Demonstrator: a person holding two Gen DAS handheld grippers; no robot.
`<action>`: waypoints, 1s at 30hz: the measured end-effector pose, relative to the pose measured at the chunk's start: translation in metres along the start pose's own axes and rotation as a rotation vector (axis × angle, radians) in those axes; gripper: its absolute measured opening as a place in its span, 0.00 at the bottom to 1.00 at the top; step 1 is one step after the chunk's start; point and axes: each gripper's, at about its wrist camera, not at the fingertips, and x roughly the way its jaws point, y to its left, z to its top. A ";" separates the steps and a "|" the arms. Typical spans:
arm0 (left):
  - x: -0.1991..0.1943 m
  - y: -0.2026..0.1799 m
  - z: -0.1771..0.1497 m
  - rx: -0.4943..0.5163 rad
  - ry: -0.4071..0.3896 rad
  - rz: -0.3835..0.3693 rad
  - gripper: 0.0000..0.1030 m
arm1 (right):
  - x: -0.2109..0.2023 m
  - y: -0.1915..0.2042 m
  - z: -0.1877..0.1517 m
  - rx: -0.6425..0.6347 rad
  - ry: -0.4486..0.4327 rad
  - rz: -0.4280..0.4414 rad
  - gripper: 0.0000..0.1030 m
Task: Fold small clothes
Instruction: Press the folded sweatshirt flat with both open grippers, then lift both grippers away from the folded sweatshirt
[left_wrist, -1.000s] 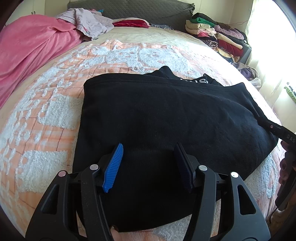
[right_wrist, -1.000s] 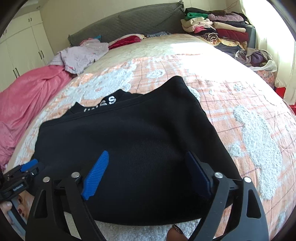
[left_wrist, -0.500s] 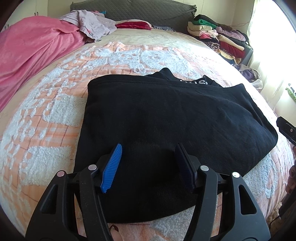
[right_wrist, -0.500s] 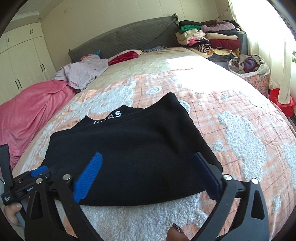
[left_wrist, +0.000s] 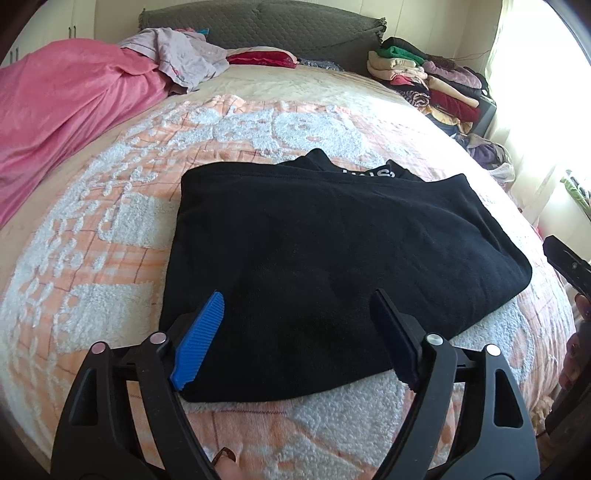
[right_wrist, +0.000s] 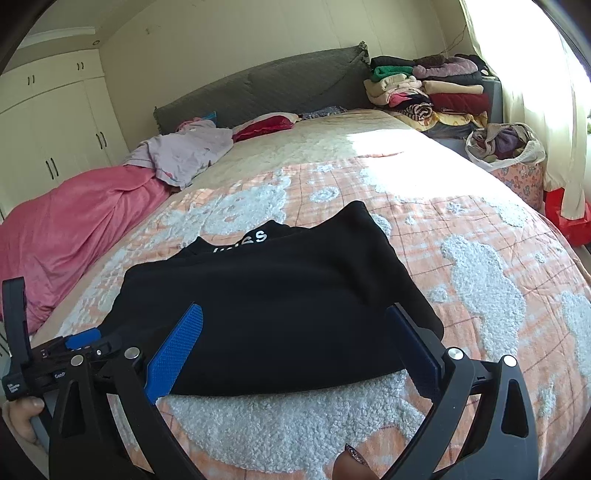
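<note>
A black garment (left_wrist: 332, 251) lies folded flat on the orange and white bedspread (left_wrist: 92, 258), with white lettering at its far edge. It also shows in the right wrist view (right_wrist: 273, 310). My left gripper (left_wrist: 295, 332) is open and empty, just above the garment's near edge. My right gripper (right_wrist: 291, 350) is open and empty, near the garment's front edge. The left gripper's body (right_wrist: 55, 358) shows at the lower left of the right wrist view. Part of the right gripper (left_wrist: 569, 266) shows at the right edge of the left wrist view.
A pink blanket (left_wrist: 55, 110) lies along the bed's left side. Lilac clothes (left_wrist: 184, 55) and a red pillow (left_wrist: 262, 59) lie by the grey headboard (right_wrist: 280, 88). A stack of folded clothes (right_wrist: 428, 88) and a full bag (right_wrist: 506, 151) stand at the far right.
Both grippers have drawn back and up from the garment, toward the bed's near edge. The garment has stayed in place. Both stay open.
</note>
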 end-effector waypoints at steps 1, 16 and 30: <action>-0.003 0.000 0.000 0.001 -0.004 -0.001 0.76 | -0.001 0.001 0.000 0.001 -0.002 0.000 0.95; -0.048 0.008 0.003 -0.008 -0.092 0.036 0.91 | -0.028 0.023 -0.007 -0.025 -0.049 0.011 0.95; -0.065 0.028 -0.003 -0.030 -0.109 0.065 0.91 | -0.038 0.064 -0.010 -0.093 -0.052 0.068 0.95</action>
